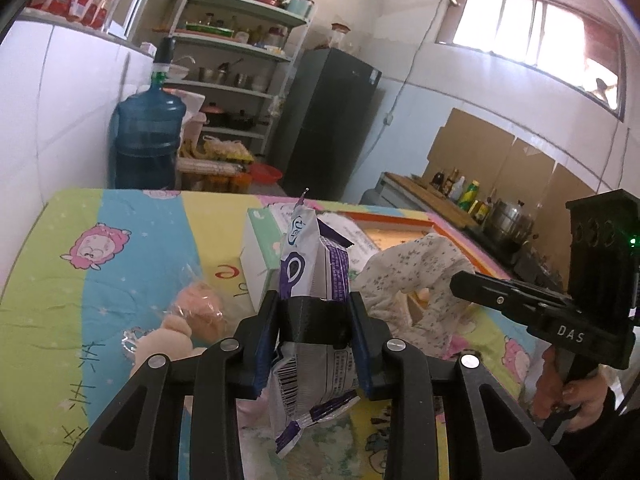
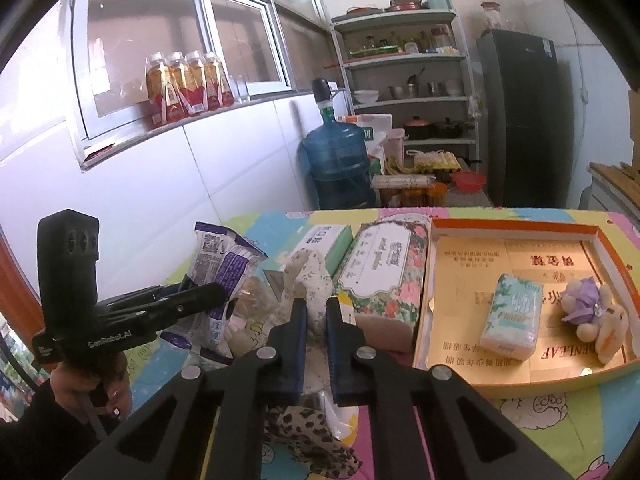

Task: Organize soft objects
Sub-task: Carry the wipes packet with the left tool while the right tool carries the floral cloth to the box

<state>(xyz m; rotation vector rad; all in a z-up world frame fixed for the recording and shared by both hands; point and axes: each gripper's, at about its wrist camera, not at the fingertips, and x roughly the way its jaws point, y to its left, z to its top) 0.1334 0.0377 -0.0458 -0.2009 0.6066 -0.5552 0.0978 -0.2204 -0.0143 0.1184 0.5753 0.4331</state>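
Kitchen table (image 2: 552, 412), claws gripping packet (image 1: 316, 264), cloth (image 2: 310, 280)

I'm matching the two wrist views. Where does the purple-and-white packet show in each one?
Left wrist view: the purple-and-white packet stands at centre, clamped in the left gripper.
Right wrist view: the packet is at left of centre, held by the other gripper, with the floral cloth to its right.
Shared landmark: the blue water jug.
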